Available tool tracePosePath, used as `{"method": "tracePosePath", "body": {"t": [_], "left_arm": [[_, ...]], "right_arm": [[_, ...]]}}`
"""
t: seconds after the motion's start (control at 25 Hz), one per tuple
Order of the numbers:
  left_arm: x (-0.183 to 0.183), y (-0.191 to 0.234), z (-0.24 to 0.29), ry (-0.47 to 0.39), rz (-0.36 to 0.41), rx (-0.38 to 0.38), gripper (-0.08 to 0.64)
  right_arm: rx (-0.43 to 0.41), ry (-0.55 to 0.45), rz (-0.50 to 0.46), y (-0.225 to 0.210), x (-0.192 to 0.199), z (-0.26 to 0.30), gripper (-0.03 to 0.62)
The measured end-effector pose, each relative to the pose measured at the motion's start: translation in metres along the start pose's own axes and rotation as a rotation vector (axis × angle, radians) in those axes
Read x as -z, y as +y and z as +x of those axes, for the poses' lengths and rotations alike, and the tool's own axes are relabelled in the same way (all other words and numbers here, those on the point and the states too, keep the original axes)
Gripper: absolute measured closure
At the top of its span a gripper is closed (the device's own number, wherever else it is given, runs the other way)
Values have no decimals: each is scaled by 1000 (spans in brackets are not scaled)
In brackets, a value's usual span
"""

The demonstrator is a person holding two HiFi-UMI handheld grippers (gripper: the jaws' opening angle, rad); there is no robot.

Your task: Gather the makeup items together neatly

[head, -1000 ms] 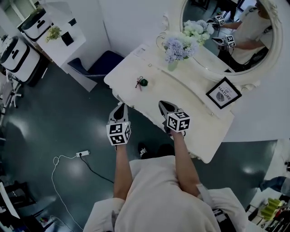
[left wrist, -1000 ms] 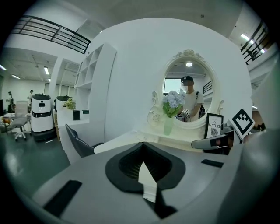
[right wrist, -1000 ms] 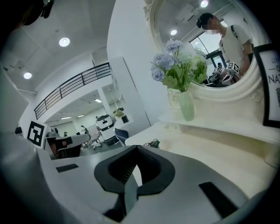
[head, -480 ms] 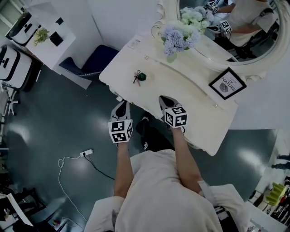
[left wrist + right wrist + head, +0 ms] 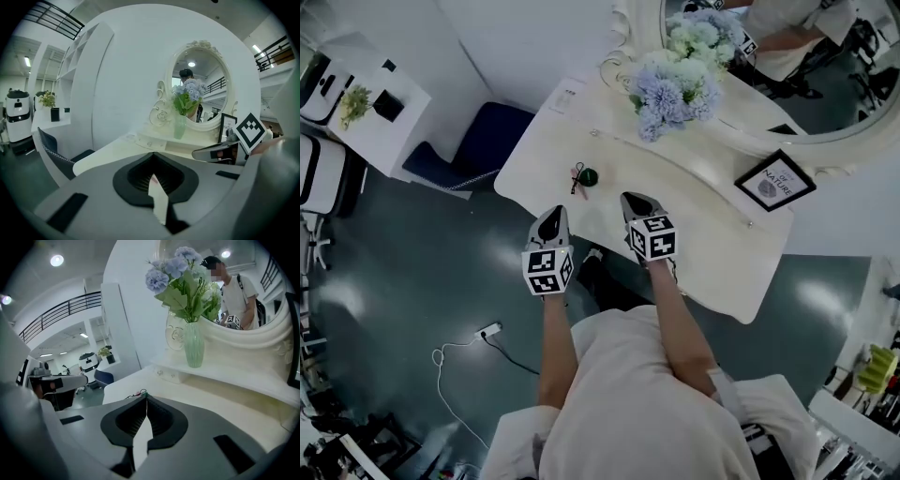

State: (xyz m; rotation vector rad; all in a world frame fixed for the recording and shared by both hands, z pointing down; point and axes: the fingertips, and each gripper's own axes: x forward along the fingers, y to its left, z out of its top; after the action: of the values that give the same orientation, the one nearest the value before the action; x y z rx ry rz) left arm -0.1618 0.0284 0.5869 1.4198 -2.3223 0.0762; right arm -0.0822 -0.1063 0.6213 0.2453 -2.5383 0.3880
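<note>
On the cream dressing table (image 5: 694,230) lies a small dark green round item (image 5: 590,175) with a thin red and black piece (image 5: 577,174) beside it. They also peek out just past my right jaw tips as small items (image 5: 139,392). My left gripper (image 5: 554,217) hovers at the table's near edge, below the green item, its jaws closed together with nothing between them. My right gripper (image 5: 631,201) is over the table, to the right of the green item and a little nearer me. It is shut and empty. Neither gripper touches the items.
A vase of blue and white flowers (image 5: 670,84) stands at the back below the oval mirror (image 5: 787,66). A framed picture (image 5: 775,181) leans at the right. A blue chair (image 5: 478,150) sits left of the table, and a power strip (image 5: 490,330) lies on the floor.
Both grippers have moved forward and lower towards the table, closer to the green item. The right one is now further over the tabletop. Their jaws look unchanged.
</note>
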Motion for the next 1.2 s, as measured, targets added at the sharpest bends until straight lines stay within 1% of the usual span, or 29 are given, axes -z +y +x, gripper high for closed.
{"method": "tracePosePath", "body": {"t": [0.16, 0.24, 0.52, 0.56, 0.68, 0.76, 0.96, 1.12, 1.16, 1.2], "left_arm": [[-7, 10, 31, 19, 1, 37, 546], [-13, 16, 42, 26, -5, 38, 546], [-23, 40, 68, 58, 15, 51, 546], [-23, 44, 69, 66, 14, 54, 546], [-23, 53, 75, 89, 14, 73, 546], [-27, 56, 80, 95, 19, 88, 546], [-30, 64, 91, 115, 70, 108, 546], [-31, 74, 102, 125, 97, 113, 546], [-33, 75, 105, 123, 102, 116, 546], [-34, 76, 108, 122, 108, 121, 546]], "right_arm": [[40, 11, 9, -7, -12, 24, 551], [48, 26, 8, -9, -16, 35, 551], [87, 63, 27, -14, -20, 67, 549], [86, 72, 29, -12, -18, 72, 542], [85, 101, 57, -9, -12, 85, 485], [106, 116, 68, -13, -10, 92, 455], [157, 165, 99, -21, 5, 108, 366], [198, 225, 95, -27, 21, 122, 360], [205, 231, 97, -29, 23, 125, 367], [211, 231, 99, -31, 24, 128, 393]]}}
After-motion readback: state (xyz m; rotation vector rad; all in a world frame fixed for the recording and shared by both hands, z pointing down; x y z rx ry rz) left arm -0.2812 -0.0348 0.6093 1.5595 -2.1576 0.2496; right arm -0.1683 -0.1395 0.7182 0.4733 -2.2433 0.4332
